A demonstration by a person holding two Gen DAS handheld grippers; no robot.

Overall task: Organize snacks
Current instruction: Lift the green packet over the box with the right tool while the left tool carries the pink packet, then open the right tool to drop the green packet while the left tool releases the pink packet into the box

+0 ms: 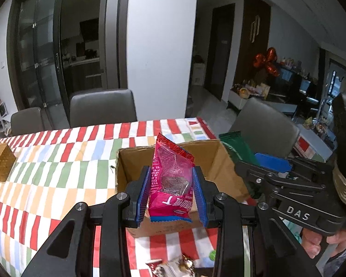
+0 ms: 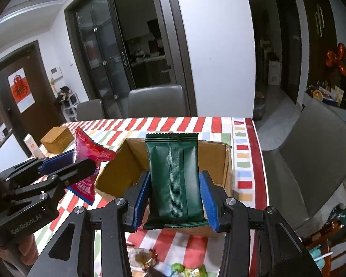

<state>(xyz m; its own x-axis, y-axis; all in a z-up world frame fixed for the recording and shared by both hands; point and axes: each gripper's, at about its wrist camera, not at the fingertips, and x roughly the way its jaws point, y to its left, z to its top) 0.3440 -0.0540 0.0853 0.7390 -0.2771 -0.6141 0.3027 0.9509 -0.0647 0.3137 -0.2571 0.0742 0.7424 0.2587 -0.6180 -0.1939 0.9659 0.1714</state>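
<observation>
Both packets ride above the near wall of the cardboard box (image 1: 210, 159), long axes pointing into its open mouth: my left claw (image 1: 170, 191) clamps the pink packet (image 1: 170, 180), my right claw (image 2: 174, 198) the green packet (image 2: 173, 180), equally near.

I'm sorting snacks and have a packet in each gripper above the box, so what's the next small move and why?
Probably carry both a little further over the open cardboard box and lower them in. The left gripper clamps the pink packet, the right gripper the green packet, both near the box's front wall; loose sweets wait below.
</observation>
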